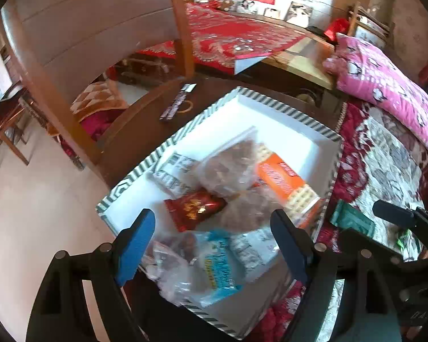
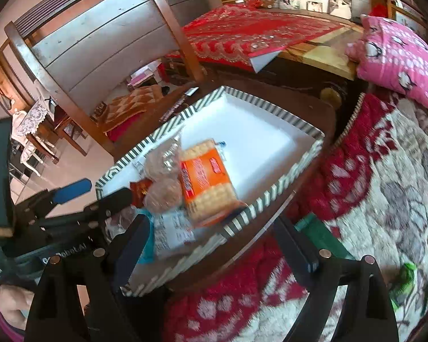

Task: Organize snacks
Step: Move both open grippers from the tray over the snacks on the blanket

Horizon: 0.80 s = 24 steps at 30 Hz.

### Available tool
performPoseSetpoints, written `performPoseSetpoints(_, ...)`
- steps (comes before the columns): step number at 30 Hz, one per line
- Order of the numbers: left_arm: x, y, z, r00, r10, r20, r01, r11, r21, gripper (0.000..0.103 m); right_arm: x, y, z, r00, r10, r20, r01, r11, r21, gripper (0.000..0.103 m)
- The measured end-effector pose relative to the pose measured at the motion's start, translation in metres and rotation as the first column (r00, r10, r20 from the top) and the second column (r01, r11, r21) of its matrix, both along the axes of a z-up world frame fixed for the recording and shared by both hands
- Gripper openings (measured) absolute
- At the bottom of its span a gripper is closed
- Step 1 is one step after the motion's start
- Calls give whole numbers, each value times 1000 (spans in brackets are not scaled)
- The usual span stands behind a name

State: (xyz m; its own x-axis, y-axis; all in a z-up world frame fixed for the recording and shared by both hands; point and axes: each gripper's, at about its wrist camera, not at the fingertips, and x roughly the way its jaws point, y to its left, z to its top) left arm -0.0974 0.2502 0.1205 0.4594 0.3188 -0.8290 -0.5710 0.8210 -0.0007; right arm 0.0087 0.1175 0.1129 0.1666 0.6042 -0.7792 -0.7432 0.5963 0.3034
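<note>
The orange cracker pack (image 1: 285,183) lies flat in the striped-rim white tray (image 1: 274,114), its long axis running diagonally toward the tray's near right rim; pale crackers show at both ends. Beside it in the tray sit clear bags of brown snacks (image 1: 228,165), a red packet (image 1: 195,208) and a blue packet (image 1: 218,265). The left gripper (image 1: 214,245) hangs over the tray's near end, jaws wide and empty. The right gripper (image 2: 214,245) hangs above the tray's near right rim, jaws also wide.
</note>
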Motion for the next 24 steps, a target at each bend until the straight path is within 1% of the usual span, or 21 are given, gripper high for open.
performPoseSetpoints(4, 4, -16, 3, 1000, -29, 7, 29, 1000, 7, 82, -1, -15, 0, 1000, -19, -3, 19, 1000, 5, 91)
performPoseSetpoints(13, 13, -41, 7, 998, -64, 19, 64, 998, 6, 82, -5, -46, -2, 997, -72, -3, 72, 997, 8, 92)
performPoseSetpoints(24, 26, -84, 7, 988, -153, 27, 153, 988, -3, 83, -4, -100, 3, 986, -165, 10, 165, 986, 3, 92)
